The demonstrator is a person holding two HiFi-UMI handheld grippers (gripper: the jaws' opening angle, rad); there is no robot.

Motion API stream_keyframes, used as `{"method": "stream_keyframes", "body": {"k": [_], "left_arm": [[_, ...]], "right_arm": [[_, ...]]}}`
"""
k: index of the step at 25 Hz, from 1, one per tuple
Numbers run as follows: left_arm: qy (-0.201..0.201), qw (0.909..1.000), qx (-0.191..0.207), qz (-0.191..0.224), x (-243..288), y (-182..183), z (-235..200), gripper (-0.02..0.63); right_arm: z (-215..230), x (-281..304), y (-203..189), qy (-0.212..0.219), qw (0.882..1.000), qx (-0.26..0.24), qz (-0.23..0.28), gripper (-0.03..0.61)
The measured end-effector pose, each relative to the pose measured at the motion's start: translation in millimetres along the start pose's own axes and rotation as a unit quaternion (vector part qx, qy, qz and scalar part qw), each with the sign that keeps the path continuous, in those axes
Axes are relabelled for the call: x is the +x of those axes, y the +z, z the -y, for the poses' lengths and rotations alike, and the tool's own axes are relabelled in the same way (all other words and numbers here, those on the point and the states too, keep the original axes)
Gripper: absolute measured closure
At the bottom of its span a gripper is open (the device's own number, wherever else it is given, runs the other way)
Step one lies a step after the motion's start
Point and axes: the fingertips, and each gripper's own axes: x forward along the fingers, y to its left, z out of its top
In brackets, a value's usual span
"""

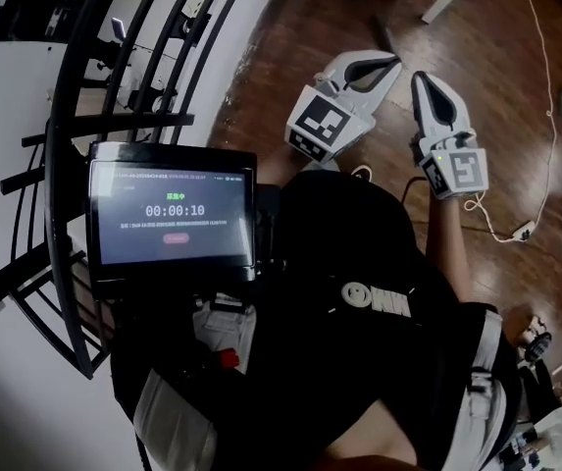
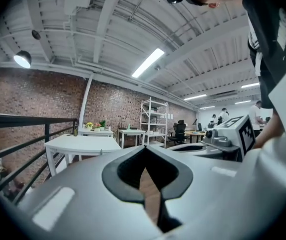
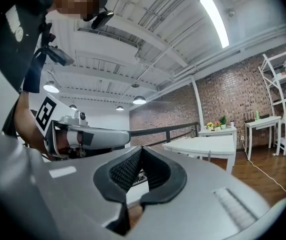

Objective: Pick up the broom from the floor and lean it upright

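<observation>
No broom shows clearly in any view. A short dark bar (image 1: 384, 36) lies on the wooden floor just beyond the left gripper; I cannot tell what it is. In the head view both grippers are held out level in front of the person's chest, side by side. The left gripper (image 1: 394, 63) is shut with nothing in it, and its tips (image 2: 145, 150) meet in its own view. The right gripper (image 1: 422, 78) is shut and empty as well, its black ribbed pads (image 3: 120, 171) closed together. Each gripper view shows the other gripper beside it.
A black metal railing (image 1: 84, 116) curves along the left, with a tablet screen (image 1: 173, 214) mounted by the person. A white cable (image 1: 553, 116) trails over the wooden floor at right. White tables (image 2: 80, 144) (image 3: 202, 145) and a white shelf unit (image 2: 152, 121) stand before a brick wall.
</observation>
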Motion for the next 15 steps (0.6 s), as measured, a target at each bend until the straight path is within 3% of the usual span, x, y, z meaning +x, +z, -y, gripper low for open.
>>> {"method": "stream_keyframes", "body": {"k": [6,9,12,15], "left_arm": [[-0.016,0.9998,0.004,0.010,4,6,26,0.595],[-0.017,0.9998,0.005,0.009,4,5,29,0.595],[-0.013,0.9998,0.009,0.010,4,7,26,0.595],[-0.011,0.9999,0.007,0.009,3,8,26,0.595]], "right_arm": [[-29,2,59,0.023,0.999,-0.031,0.025,0.574],[-23,-5,47,0.010,0.999,-0.027,0.016,0.574],[-18,-8,26,0.025,0.999,-0.024,0.021,0.574],[-22,-10,31,0.021,0.999,-0.020,0.030,0.574]]}}
